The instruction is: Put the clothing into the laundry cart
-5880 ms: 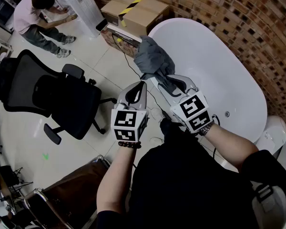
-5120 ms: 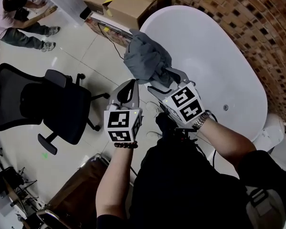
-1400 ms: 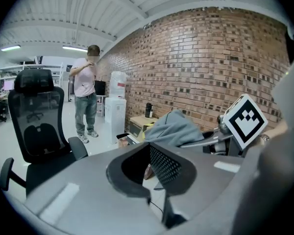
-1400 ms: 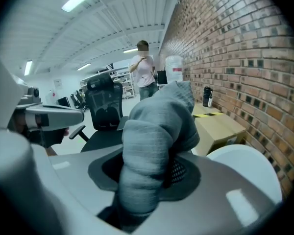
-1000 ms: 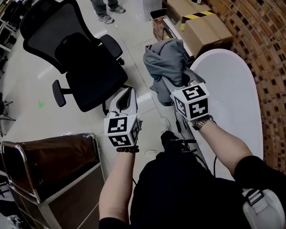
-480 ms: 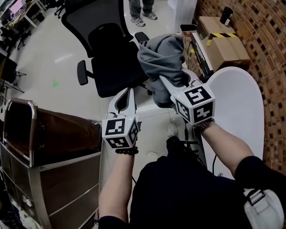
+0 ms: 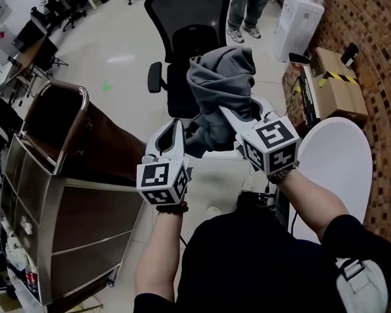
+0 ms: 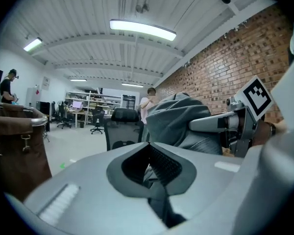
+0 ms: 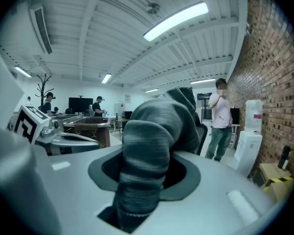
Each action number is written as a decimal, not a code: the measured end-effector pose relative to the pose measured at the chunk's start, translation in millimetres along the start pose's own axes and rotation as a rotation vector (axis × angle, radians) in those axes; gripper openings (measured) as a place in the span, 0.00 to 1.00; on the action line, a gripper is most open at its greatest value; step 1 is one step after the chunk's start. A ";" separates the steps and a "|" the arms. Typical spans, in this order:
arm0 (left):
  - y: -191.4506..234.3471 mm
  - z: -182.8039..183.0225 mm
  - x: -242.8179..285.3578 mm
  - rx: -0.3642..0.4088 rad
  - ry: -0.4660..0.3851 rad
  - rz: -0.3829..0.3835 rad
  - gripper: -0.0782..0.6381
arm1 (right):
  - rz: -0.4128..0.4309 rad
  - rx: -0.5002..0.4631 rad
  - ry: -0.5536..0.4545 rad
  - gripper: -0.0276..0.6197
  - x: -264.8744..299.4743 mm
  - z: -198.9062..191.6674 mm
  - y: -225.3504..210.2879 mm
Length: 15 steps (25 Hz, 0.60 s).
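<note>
Crumpled grey garment (image 7: pixel 220 87), soft and heavily folded, held up in the air, a thick ribbed fold clamped in the jaws of the right gripper (image 7: pixel 238 113), left gripper (image 7: pixel 176 129) just beside it, jaws together and empty, brown-lined laundry cart (image 7: pixel 104 142) to the left, below

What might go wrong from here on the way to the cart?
The grey bunched fabric garment is pinched only by the right tongs, so it may slip out. Its hanging tail could snag the black office chair or drape over the rim of the brown-lined metal laundry cart instead of dropping inside.
</note>
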<state>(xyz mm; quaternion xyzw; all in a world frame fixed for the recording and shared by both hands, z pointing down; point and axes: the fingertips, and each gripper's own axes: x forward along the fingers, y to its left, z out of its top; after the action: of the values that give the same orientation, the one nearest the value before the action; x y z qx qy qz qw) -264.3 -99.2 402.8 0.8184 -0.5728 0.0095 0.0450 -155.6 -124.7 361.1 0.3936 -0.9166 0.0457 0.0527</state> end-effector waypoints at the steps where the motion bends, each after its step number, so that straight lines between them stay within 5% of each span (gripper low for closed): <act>1: 6.7 1.2 -9.0 -0.002 -0.005 0.020 0.11 | 0.025 -0.008 -0.003 0.29 3.0 1.6 12.1; 15: 82.5 29.7 -134.6 0.021 -0.074 0.274 0.11 | 0.332 -0.096 -0.036 0.29 27.0 15.9 166.3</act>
<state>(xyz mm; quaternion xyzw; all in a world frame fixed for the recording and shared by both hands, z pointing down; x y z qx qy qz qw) -389.1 -3.6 369.4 0.7328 -0.6803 -0.0084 0.0134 -295.8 -32.0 341.9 0.2346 -0.9710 0.0031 0.0468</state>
